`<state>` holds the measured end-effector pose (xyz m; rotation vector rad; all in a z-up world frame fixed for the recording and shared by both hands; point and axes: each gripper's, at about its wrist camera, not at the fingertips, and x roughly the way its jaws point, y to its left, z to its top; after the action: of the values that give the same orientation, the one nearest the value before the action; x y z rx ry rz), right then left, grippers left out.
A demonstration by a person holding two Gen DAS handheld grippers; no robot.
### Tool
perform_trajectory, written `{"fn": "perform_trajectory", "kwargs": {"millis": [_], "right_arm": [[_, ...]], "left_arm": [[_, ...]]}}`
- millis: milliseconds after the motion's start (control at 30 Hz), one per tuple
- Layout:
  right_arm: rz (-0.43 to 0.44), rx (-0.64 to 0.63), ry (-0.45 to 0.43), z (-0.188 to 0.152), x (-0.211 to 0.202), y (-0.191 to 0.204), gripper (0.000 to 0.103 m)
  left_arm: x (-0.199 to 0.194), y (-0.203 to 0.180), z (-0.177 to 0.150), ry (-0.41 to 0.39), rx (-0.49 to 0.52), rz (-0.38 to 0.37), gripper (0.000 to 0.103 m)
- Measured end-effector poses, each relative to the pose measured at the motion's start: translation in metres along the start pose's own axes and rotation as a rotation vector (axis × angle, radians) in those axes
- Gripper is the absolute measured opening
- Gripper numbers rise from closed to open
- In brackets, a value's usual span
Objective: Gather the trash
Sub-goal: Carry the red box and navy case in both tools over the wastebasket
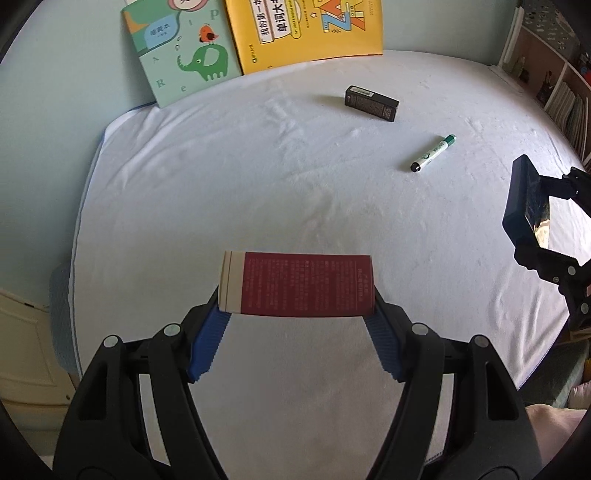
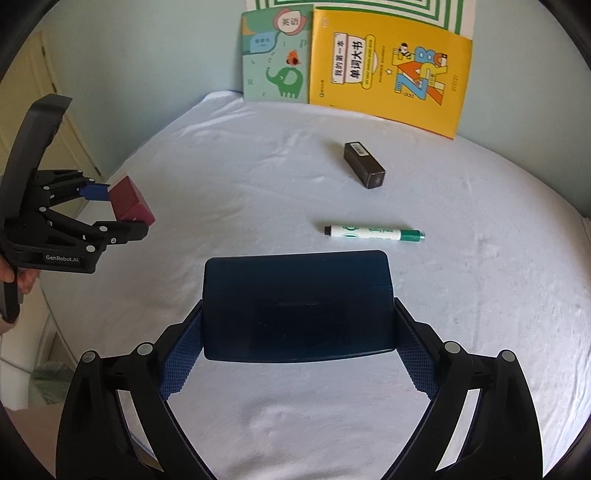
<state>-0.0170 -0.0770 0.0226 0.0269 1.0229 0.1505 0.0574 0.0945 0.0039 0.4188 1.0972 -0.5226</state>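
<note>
In the left wrist view, the left gripper (image 1: 297, 295) holds a dark red box (image 1: 295, 284) between its blue pads (image 1: 207, 343), one pad on each short end, up above the white sheet (image 1: 258, 184) on the table. Far off on the sheet lies a small black box (image 1: 371, 103), and a green marker (image 1: 433, 153) lies nearer and to the right of it. A green elephant book (image 1: 181, 55) and a yellow word book (image 1: 306, 29) lean on the far wall. At the right edge, the right gripper (image 1: 535, 218) holds a dark blue container (image 1: 519, 206). In the right wrist view, the right gripper (image 2: 297, 314) squeezes the dark blue container (image 2: 295, 306) by both its sides. The green marker (image 2: 373, 233) lies just past it, the small black box (image 2: 364, 165) farther away. At the left, the left gripper (image 2: 122, 206) holds the dark red box (image 2: 129, 203) in the air, and a hand (image 2: 18, 277) grips its handle.
</note>
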Motion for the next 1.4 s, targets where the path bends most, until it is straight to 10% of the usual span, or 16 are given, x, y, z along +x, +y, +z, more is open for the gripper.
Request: {"fn": "perform_trajectory", "kwargs": {"millis": [833,1400], "right_arm": [[0.467,-0.554,0.034,-0.071,-0.028,0.144,0.092],[0.692,-0.83,0.083,-0.07,-0.028,0.316,0.092]], "left_arm": [[-0.096,-0.045,-0.257,0.105,-0.655,0.235,0.067],[-0.129,0.016,-0.386,0.141,-0.998,0.312,0.067]]}}
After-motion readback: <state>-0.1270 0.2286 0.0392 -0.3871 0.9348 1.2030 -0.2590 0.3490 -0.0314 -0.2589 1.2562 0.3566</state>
